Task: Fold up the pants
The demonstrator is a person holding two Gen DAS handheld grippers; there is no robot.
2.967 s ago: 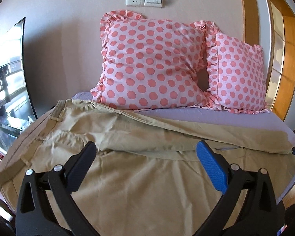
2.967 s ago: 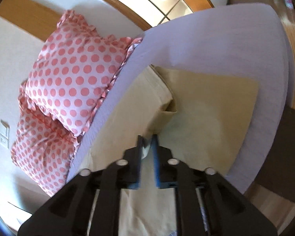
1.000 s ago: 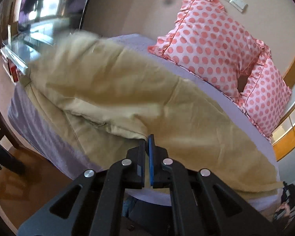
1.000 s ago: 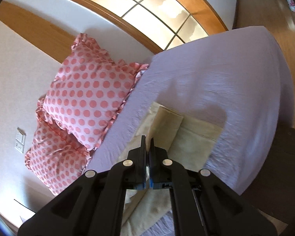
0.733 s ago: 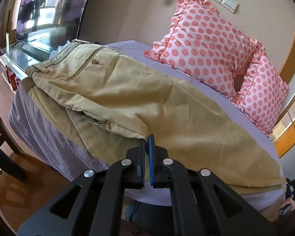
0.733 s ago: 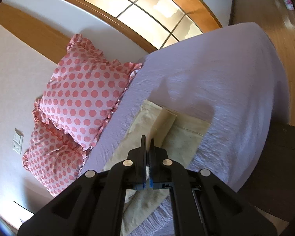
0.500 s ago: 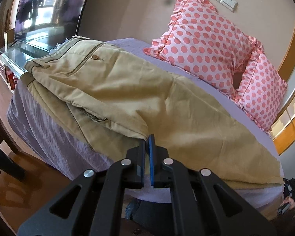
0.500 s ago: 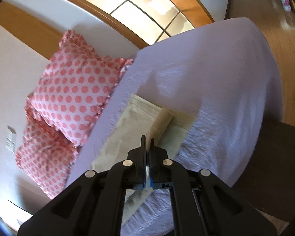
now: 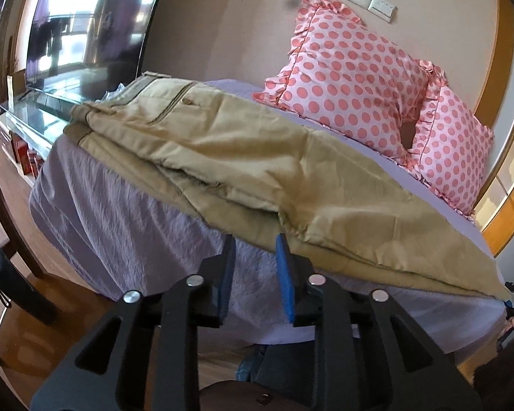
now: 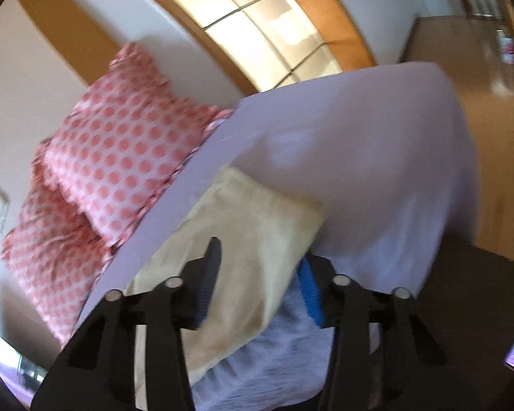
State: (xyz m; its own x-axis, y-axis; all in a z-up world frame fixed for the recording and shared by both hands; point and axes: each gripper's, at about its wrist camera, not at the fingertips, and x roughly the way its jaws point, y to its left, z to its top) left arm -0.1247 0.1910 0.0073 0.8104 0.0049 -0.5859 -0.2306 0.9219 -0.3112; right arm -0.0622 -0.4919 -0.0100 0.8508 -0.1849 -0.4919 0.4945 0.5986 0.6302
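We've got the khaki pants [image 9: 257,157] lying lengthwise along the near edge of the bed [image 9: 126,219], one leg over the other. Our left gripper [image 9: 253,250] sits at the crotch seam, jaws apart, gripping nothing. Our right gripper [image 10: 257,267] is spread wide around the cuffs [image 10: 267,212], not pinching. We'd square both hems and smooth the top leg before bringing cuffs to waistband.
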